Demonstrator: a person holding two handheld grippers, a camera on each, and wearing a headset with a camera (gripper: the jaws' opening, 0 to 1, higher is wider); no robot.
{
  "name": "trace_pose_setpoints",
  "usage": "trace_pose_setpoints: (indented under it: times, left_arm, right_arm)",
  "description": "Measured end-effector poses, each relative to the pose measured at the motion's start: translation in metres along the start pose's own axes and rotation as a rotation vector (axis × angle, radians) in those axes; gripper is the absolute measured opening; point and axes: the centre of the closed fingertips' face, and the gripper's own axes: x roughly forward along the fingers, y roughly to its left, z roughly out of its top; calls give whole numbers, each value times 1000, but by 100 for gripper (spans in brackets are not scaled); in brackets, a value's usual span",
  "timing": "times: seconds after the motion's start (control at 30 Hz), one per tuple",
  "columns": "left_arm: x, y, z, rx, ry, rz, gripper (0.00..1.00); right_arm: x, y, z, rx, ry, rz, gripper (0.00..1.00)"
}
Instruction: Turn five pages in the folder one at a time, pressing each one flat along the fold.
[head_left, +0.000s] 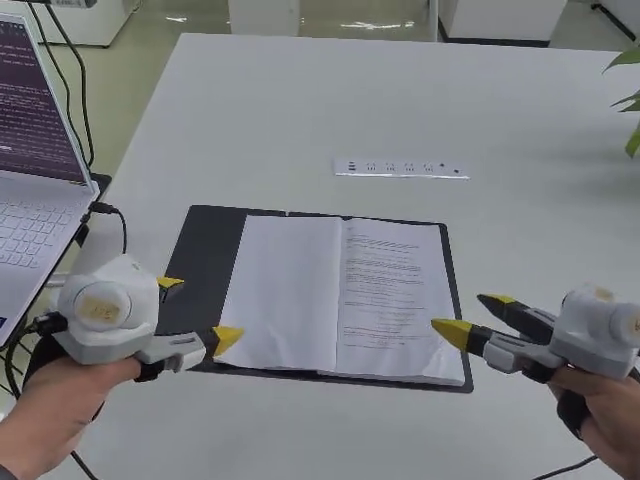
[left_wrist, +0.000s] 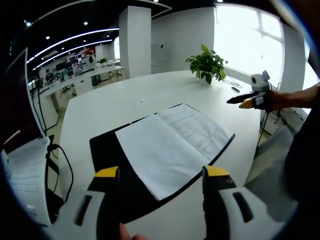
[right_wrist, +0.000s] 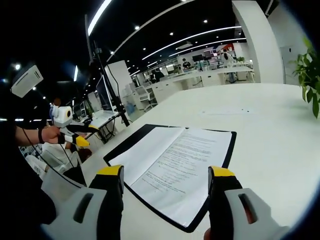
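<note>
While open — folder (head_left: 290, 290) on white table (head_left: 300, 110)

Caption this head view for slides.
Left gripper and right gripper, both open, flank an open black folder on white table.

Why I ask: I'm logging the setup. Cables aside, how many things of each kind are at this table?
Folder: 1
Laptop: 1
Socket strip: 1
Plant: 1
Grippers: 2 (left gripper, right gripper)
Total: 6
</note>
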Motion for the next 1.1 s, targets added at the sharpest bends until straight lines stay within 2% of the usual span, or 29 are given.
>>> trace_pose_setpoints:
  times: [0.17, 0.33, 0.5, 0.7, 0.9, 1.1]
  left_arm:
    - [-13, -4, 6, -38, -32, 7, 69]
    - [-21, -6, 1, -38, -22, 18, 71]
    - [-29, -11, -4, -57, -26, 23, 72]
    - [-30, -18, -14, -64, -7, 23, 76]
    - [-32, -20, -13, -74, -12, 26, 77]
    - [-29, -21, -7, -72, -19, 21, 77]
  right_arm:
    - [-12, 3, -9, -8, 9, -27, 73]
    - [-22, 12, -15, -5, 10, -41, 75]
    - [-32, 17, -18, -25, 21, -68, 82]
    - [-38, 19, -16, -25, 8, -74, 82]
    - [-41, 19, -16, -28, 9, -75, 82]
    - [-42, 17, -17, -23, 6, -77, 81]
